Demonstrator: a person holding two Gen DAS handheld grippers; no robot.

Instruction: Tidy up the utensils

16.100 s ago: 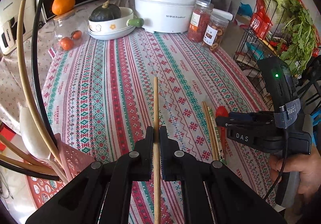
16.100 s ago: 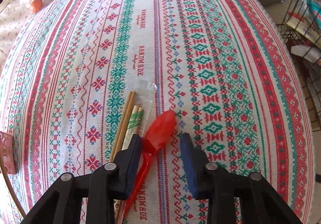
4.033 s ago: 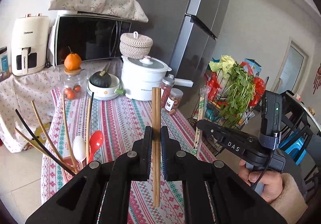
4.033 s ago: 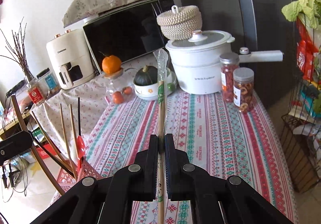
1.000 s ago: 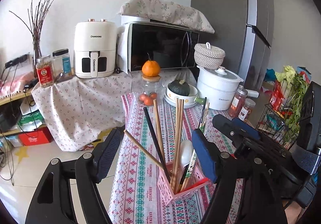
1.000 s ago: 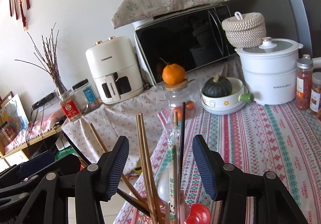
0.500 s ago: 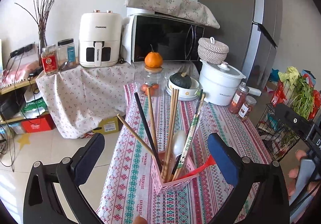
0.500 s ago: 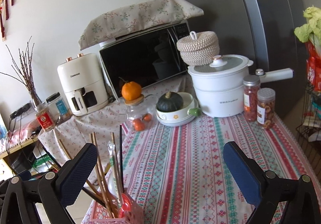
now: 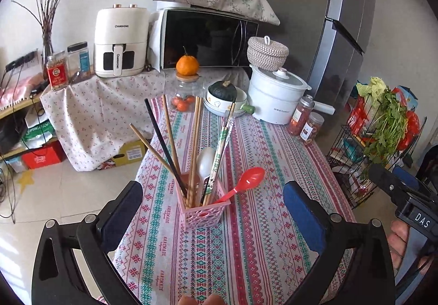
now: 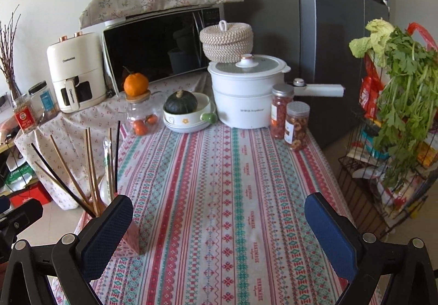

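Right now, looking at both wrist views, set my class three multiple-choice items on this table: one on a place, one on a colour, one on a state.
1. Where does the pink plastic lattice basket stand?
A. on the patterned tablecloth
B. on the floor
C. on the microwave

2. What colour is the plastic spoon leaning out of the basket?
A. blue
B. red
C. black

3. How does the left hand-held gripper stand?
A. shut on a chopstick
B. shut, empty
C. open, empty

Answers:
1. A: the basket rests on the striped cloth near its left edge.
2. B: its bowl and handle are bright red.
3. C: the blue pads stand wide apart, with nothing between them.
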